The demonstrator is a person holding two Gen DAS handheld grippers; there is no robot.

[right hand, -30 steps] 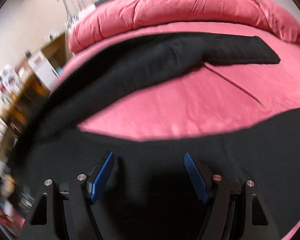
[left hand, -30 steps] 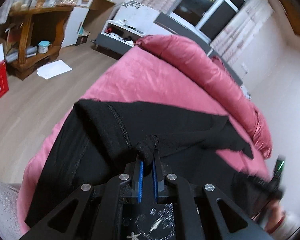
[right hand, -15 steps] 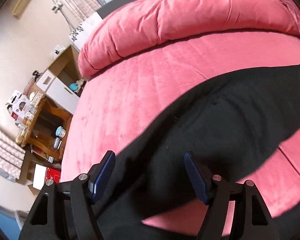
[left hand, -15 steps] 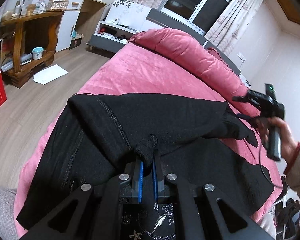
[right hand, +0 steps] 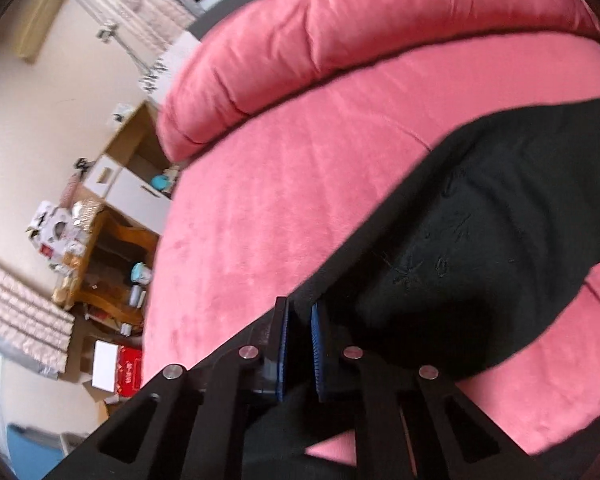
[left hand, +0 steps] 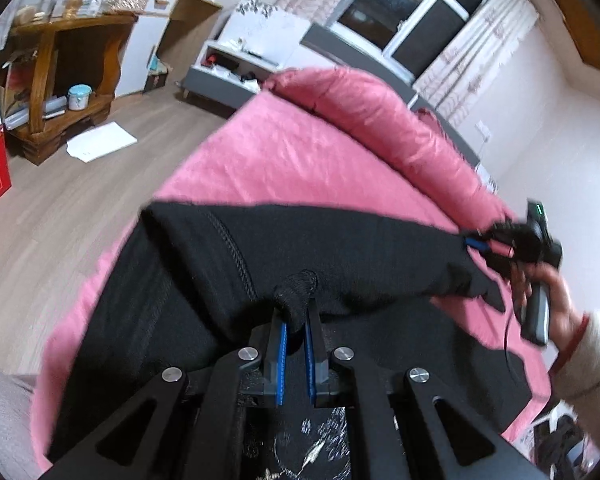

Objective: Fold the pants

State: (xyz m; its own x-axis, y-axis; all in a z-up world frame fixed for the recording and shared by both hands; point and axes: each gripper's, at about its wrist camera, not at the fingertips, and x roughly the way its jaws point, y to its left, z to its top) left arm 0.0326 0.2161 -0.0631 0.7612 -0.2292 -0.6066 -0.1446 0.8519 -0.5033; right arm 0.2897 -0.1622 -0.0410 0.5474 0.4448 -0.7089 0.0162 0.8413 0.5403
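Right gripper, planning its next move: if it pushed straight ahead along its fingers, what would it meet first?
The right gripper is already shut on the black fabric pants, so it meets them at once. Past that edge lies the pink bed cover, though depth is unclear.

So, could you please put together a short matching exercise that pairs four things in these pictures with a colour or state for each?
Column one:
1. left gripper
2. pants
3. bed cover
4. sheet of paper

Column two:
A. pink, spread beneath the garment
B. white, lying flat on the wooden floor
C. shut on a bunched piece of fabric
D. black, draped across the bed

Right pairs: 1-C, 2-D, 3-A, 4-B.

The right gripper is also shut on an edge of the pants.
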